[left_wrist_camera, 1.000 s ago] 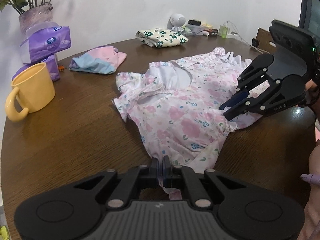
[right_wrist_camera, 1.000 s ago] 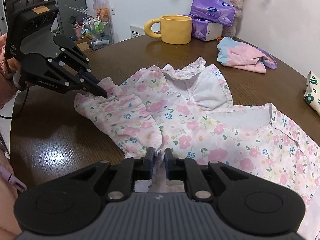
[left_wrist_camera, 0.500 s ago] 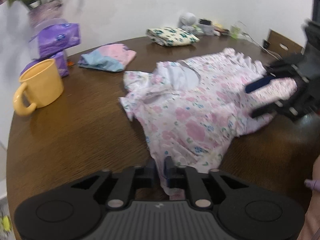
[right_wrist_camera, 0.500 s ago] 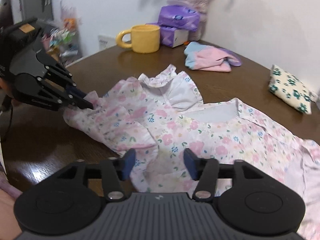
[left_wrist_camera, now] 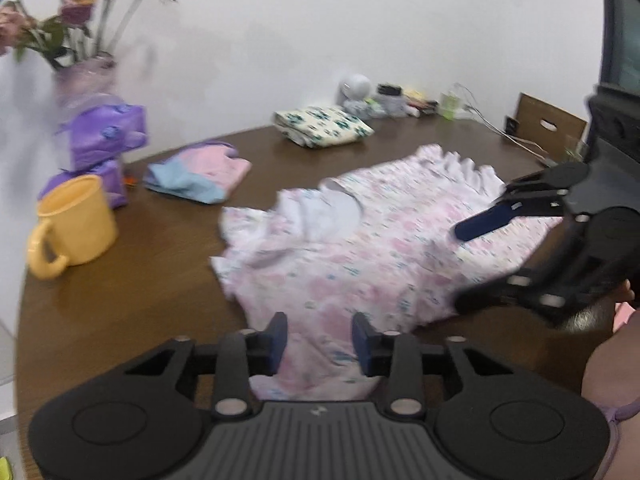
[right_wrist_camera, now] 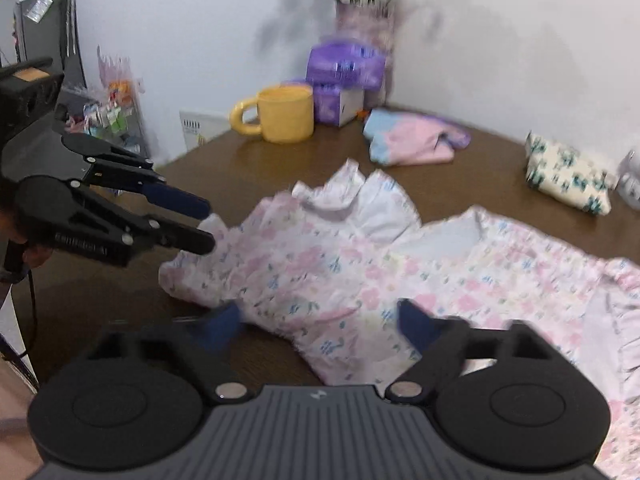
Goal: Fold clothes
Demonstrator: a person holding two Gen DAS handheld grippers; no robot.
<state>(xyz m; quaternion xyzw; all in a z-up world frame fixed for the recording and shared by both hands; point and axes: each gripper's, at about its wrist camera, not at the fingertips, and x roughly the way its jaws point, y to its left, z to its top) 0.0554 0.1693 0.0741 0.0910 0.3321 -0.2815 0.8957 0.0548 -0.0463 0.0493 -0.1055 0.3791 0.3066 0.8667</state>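
On the left of the left wrist view a yellow mug (left_wrist_camera: 76, 224) stands on the brown wooden desk (left_wrist_camera: 132, 292), smooth and glossy, with purple tissue packs (left_wrist_camera: 104, 140) and a vase of flowers (left_wrist_camera: 80, 28) behind it. Next along, a pink-and-blue garment (left_wrist_camera: 200, 174) lies bunched, and farther back a cream garment with dark green flowers (left_wrist_camera: 324, 126) sits as a neat folded block.

The floral dress (left_wrist_camera: 360, 248), white with pink blossoms and ruffled edges, is spread across the middle of the desk, partly doubled over so its plain white lining shows at the neck. It looks thin, light and limp: it should drape and wrinkle rather than hold a crease, and the frills are likely to bunch. Being so soft, it would be best pinched at an edge or corner, such as a sleeve ruffle or the hem, with both layers caught together.

The left gripper (left_wrist_camera: 320, 338) hovers at the near edge of the dress, its blue-tipped fingers (left_wrist_camera: 276, 336) spread apart and holding nothing. To the right, the right gripper (left_wrist_camera: 468, 268) hangs over the dress's other side, its fingers wide apart too, gripping no cloth.
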